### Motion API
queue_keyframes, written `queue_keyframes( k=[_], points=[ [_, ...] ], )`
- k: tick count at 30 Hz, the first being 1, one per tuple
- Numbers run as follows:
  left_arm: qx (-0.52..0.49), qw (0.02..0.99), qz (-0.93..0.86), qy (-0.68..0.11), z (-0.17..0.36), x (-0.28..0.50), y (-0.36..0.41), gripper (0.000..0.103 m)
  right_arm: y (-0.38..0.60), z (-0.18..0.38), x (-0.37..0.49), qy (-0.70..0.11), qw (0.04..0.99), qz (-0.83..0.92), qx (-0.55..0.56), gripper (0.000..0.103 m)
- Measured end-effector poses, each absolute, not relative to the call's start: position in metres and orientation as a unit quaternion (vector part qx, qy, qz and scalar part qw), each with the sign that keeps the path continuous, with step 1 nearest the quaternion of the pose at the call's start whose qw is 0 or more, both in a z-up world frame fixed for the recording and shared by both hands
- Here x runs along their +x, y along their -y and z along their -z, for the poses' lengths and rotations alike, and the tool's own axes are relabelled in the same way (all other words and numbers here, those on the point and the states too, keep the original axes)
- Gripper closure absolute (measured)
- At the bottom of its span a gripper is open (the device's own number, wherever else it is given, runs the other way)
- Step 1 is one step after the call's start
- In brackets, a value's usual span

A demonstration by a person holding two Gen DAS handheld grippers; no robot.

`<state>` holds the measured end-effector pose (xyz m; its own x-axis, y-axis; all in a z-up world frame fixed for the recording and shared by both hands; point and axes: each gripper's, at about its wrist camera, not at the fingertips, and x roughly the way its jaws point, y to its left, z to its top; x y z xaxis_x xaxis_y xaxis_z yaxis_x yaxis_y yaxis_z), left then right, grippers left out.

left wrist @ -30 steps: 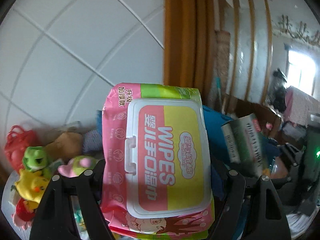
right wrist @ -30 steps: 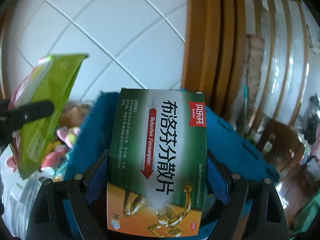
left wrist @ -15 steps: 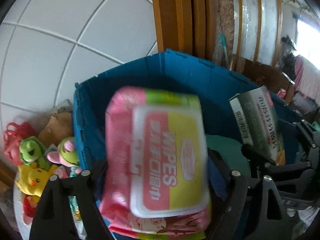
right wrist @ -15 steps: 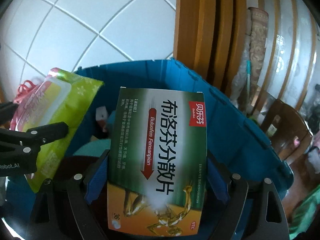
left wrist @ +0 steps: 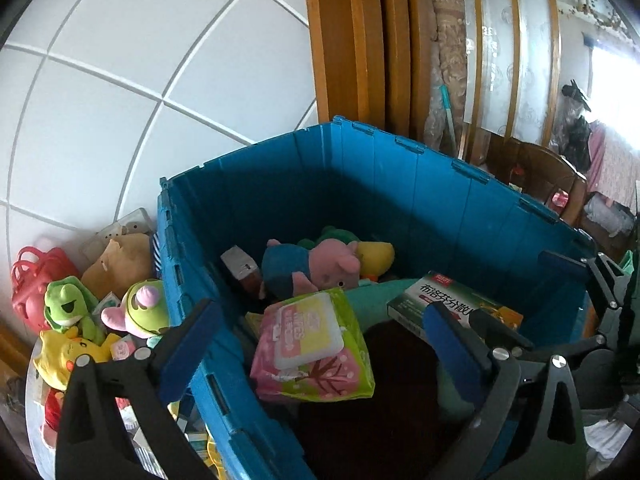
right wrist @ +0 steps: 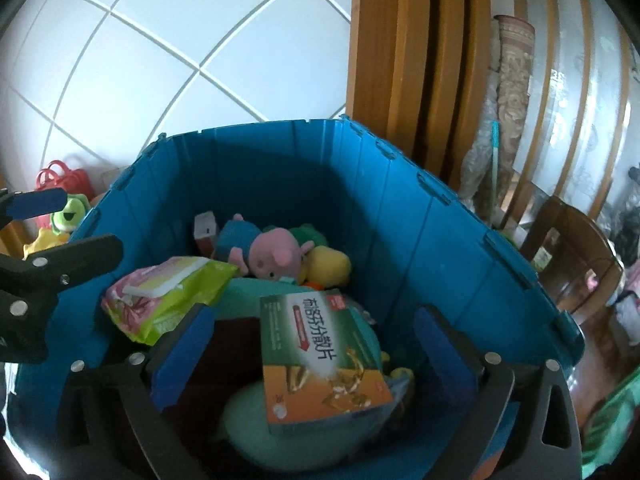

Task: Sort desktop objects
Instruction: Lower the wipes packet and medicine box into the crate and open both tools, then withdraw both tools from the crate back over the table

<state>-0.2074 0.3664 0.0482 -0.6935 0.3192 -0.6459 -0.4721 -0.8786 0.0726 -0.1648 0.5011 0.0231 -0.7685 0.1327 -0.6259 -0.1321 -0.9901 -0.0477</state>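
Observation:
A pink and green wipes pack (left wrist: 312,344) lies inside the blue bin (left wrist: 400,176), free of my left gripper (left wrist: 320,344), which is open above the bin's near left wall. It also shows in the right wrist view (right wrist: 168,296). A green and orange medicine box (right wrist: 320,360) lies in the bin (right wrist: 460,240) on a teal cushion, free of my open right gripper (right wrist: 312,352); the left wrist view shows the box too (left wrist: 452,304). A pink pig plush (left wrist: 308,268) lies deeper in the bin.
Plush toys lie outside the bin on the left: a green frog (left wrist: 68,304), a yellow toy (left wrist: 68,356), a red basket (left wrist: 36,276). A white tiled wall is behind. A wooden door frame (left wrist: 360,40) and a wooden chair (right wrist: 572,240) stand to the right.
Both grippers have opened over the bin. The wipes pack and the medicine box have dropped out of them into the bin.

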Motion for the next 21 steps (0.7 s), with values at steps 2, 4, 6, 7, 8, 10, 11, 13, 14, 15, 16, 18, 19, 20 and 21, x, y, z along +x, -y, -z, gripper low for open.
queue_keyframes(
  k=[2, 4, 6, 7, 8, 10, 11, 13, 14, 15, 16, 18, 19, 20, 21],
  points=[
    [-0.325, 0.216, -0.914, -0.113, -0.049, -0.205, -0.363, 0.000, -0.502, -0.023, -0.164, 0.000, 0.071, -0.941, -0.332, 0.000],
    [-0.324, 0.213, -0.916, -0.106, -0.048, -0.201, -0.356, 0.000, -0.503, -0.023, -0.164, 0.000, 0.072, -0.941, -0.331, 0.000],
    [-0.323, 0.209, -0.918, -0.099, -0.048, -0.198, -0.347, 0.000, -0.497, -0.024, -0.163, 0.002, 0.067, -0.942, -0.328, 0.000],
    [-0.322, 0.205, -0.919, -0.096, -0.048, -0.196, -0.342, 0.000, -0.491, -0.026, -0.162, 0.003, 0.063, -0.943, -0.326, 0.000],
    [-0.321, 0.201, -0.921, -0.092, -0.048, -0.194, -0.336, 0.000, -0.486, -0.027, -0.161, 0.004, 0.059, -0.944, -0.324, 0.000],
    [-0.319, 0.192, -0.924, -0.084, -0.048, -0.192, -0.323, 0.000, -0.476, -0.030, -0.159, 0.006, 0.051, -0.946, -0.319, 0.000],
    [-0.319, 0.186, -0.926, -0.081, -0.048, -0.190, -0.316, 0.000, -0.471, -0.031, -0.158, 0.008, 0.047, -0.947, -0.317, 0.000],
    [-0.318, 0.175, -0.929, -0.073, -0.048, -0.188, -0.301, 0.000, -0.460, -0.034, -0.156, 0.010, 0.039, -0.949, -0.313, 0.000],
    [-0.319, 0.170, -0.930, -0.069, -0.048, -0.187, -0.292, 0.000, -0.455, -0.035, -0.155, 0.011, 0.035, -0.950, -0.311, 0.000],
    [-0.319, 0.165, -0.931, -0.065, -0.047, -0.185, -0.285, 0.000, -0.450, -0.036, -0.154, 0.012, 0.031, -0.951, -0.308, 0.000],
    [-0.319, 0.161, -0.932, -0.061, -0.047, -0.184, -0.278, 0.000, -0.445, -0.038, -0.153, 0.014, 0.027, -0.952, -0.306, 0.000],
    [-0.319, 0.150, -0.934, -0.054, -0.047, -0.182, -0.261, 0.000, -0.435, -0.040, -0.151, 0.016, 0.019, -0.953, -0.301, 0.000],
    [-0.319, 0.144, -0.935, -0.050, -0.046, -0.180, -0.252, 0.000, -0.429, -0.042, -0.150, 0.017, 0.015, -0.954, -0.299, 0.000],
    [-0.319, 0.139, -0.936, -0.047, -0.045, -0.179, -0.243, 0.000, -0.424, -0.043, -0.150, 0.018, 0.011, -0.955, -0.297, 0.000],
    [-0.319, 0.133, -0.937, -0.043, -0.044, -0.178, -0.233, 0.000, -0.419, -0.044, -0.149, 0.020, 0.007, -0.955, -0.295, 0.000]
  ],
)
